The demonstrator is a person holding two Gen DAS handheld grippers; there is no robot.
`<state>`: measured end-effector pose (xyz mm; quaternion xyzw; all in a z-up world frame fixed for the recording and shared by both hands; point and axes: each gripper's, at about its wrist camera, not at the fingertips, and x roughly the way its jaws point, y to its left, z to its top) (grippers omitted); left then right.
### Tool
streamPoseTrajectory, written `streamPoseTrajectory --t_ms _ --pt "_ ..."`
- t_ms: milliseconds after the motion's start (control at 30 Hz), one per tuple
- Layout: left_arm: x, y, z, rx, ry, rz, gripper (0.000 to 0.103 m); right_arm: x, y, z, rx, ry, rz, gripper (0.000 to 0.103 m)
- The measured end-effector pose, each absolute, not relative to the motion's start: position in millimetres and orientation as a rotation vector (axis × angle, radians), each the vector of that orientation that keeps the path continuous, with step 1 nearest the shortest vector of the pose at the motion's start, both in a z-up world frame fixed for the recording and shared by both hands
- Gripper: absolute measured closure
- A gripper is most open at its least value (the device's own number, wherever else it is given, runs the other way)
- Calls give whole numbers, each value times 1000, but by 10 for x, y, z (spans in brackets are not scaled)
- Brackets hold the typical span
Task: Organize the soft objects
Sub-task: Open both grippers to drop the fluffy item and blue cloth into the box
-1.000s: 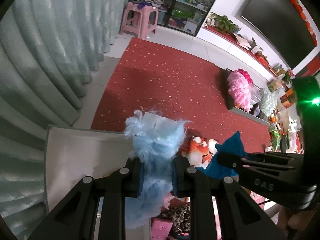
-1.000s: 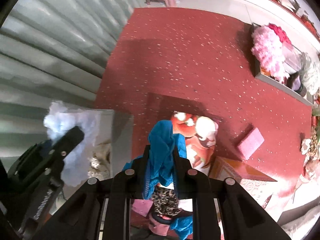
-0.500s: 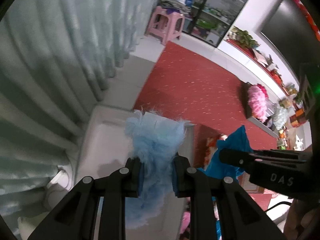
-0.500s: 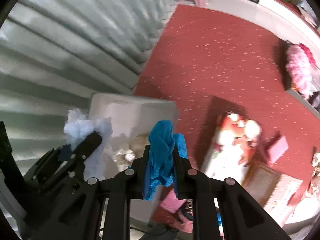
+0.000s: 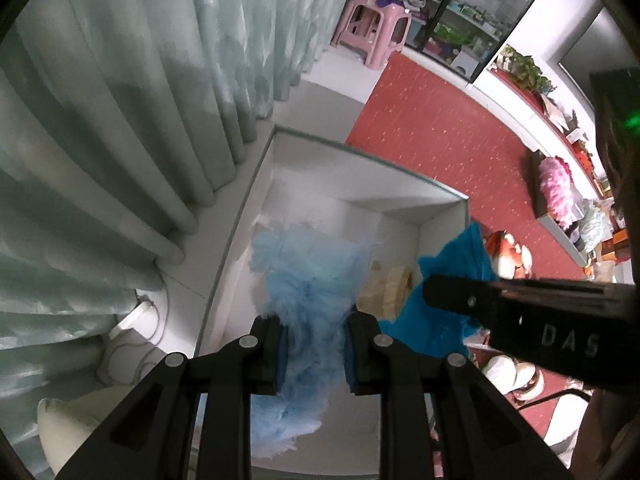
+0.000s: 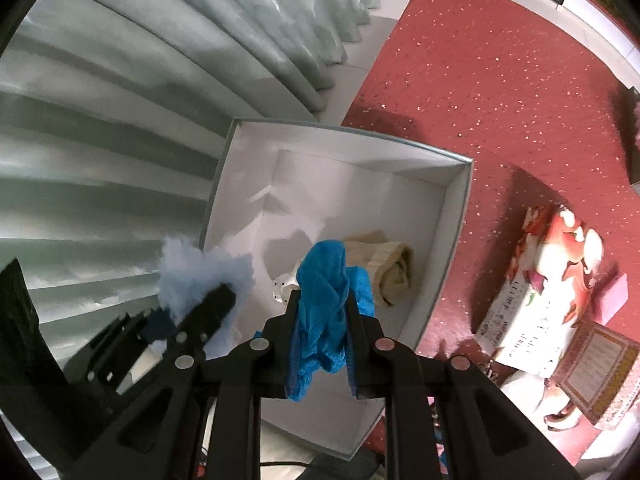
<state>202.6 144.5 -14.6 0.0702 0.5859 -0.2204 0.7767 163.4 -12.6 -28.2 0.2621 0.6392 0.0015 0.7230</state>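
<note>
My left gripper (image 5: 313,346) is shut on a fluffy light-blue piece (image 5: 308,276), which hangs above the open white box (image 5: 360,196). In the right wrist view that fluffy piece (image 6: 200,272) sits over the box's left rim (image 6: 216,200). My right gripper (image 6: 322,320) is shut on a bright blue cloth (image 6: 326,304), held above the box floor. The same blue cloth (image 5: 440,312) shows at the right of the left wrist view, beside the right gripper's finger (image 5: 520,304). A beige cloth (image 6: 384,268) and a small white spotted item (image 6: 284,288) lie inside the box.
Pale green curtains (image 5: 120,100) hang just left of the box. A red carpet (image 6: 500,80) lies to the right, with a red-and-white printed box (image 6: 552,264) and a pink block (image 6: 612,296). A pink stool (image 5: 372,28) and shelves stand far back. A white cable (image 5: 136,340) lies by the curtain.
Both grippers have carried their cloths leftward, from over the red carpet to above the white box. The box interior and the beige cloth have come into view beneath them.
</note>
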Motion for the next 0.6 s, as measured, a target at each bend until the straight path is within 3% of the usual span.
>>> streamPoseTrajectory --t_ms 400,500,533,567,600 --pt "2094 1390 -255 148 1292 -506 74 1817 -218 -442 606 1388 -13 83" --pt "2089 1379 -265 148 1297 -516 60 1806 -256 -459 634 1375 -11 81" --pt "2086 1382 -265 150 1301 -515 48 1801 -284 -462 643 1370 -22 64" --pt "2089 1390 -265 150 1307 -508 34 1793 -303 -472 651 1366 -24 20" --pt "2087 1392 -262 145 1309 -507 27 1783 -335 -469 680 1350 -14 0"
